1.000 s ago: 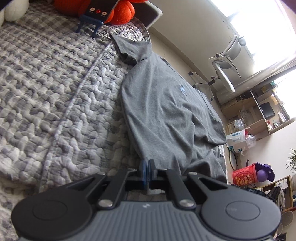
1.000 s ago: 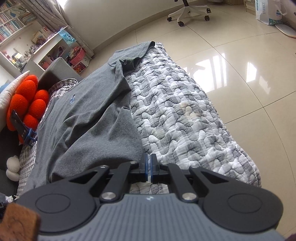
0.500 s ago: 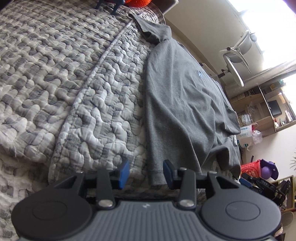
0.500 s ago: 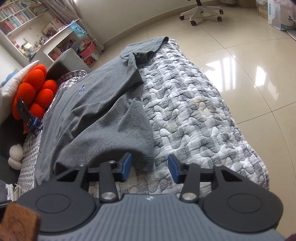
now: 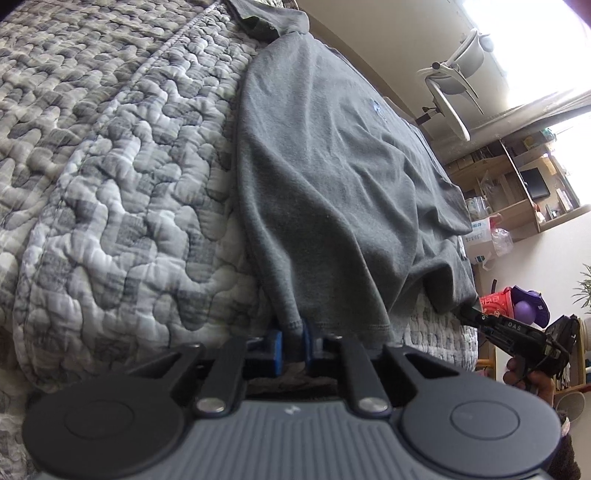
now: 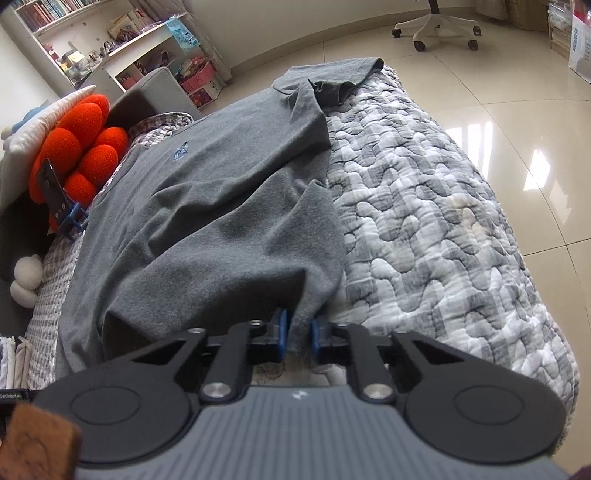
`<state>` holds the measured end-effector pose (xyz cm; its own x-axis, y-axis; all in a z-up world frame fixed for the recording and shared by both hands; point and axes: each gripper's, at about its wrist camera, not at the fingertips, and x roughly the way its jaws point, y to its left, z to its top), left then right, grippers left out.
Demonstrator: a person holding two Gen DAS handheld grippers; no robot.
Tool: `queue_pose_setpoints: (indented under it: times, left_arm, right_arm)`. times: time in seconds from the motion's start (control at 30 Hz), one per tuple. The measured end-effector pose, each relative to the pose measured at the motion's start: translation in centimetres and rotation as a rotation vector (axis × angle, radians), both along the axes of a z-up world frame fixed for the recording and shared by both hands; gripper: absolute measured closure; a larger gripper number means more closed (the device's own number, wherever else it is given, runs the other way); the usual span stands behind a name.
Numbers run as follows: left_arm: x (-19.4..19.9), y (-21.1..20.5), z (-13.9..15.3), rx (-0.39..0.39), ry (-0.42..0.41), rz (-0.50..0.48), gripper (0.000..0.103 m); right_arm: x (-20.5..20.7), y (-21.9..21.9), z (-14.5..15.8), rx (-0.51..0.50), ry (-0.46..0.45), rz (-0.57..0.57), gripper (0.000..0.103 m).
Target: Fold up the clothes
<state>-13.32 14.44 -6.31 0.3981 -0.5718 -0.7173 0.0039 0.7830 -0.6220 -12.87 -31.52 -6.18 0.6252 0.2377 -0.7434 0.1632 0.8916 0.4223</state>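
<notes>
A grey T-shirt point(image 5: 332, 177) with a small blue chest logo lies spread on a grey quilted bed cover point(image 5: 110, 166). Its hem end is nearest me and the sleeves are far. My left gripper point(image 5: 293, 347) is shut on one bottom hem corner of the shirt. My right gripper point(image 6: 298, 338) is shut on the other hem corner of the same shirt point(image 6: 221, 206). The right gripper also shows at the right edge of the left wrist view point(image 5: 517, 328). The shirt body is wrinkled near the hem.
The quilt point(image 6: 424, 221) drops off to a shiny tiled floor point(image 6: 517, 92) on the right. An orange plush cushion point(image 6: 81, 147) and a blue stand point(image 6: 62, 206) sit at the far end. A white office chair point(image 6: 436, 22) and shelves point(image 5: 517, 184) stand beyond.
Both grippers opened half a second ago, moved in on the hem corners and have closed on the shirt fabric.
</notes>
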Motion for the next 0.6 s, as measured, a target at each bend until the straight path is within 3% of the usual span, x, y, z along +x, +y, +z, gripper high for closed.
queue_pose_setpoints:
  times: [0.33, 0.6]
  left_arm:
    - [-1.4, 2.9, 6.8, -0.095, -0.159, 0.066, 0.097]
    - [-1.6, 4.2, 10.2, -0.094, -0.194, 0.102, 0.098]
  right_arm:
    - [-3.3, -0.4, 6.9, -0.01, -0.142, -0.037, 0.096]
    - [-4.4, -0.2, 10.4, -0.016, -0.194, -0.061, 0.096]
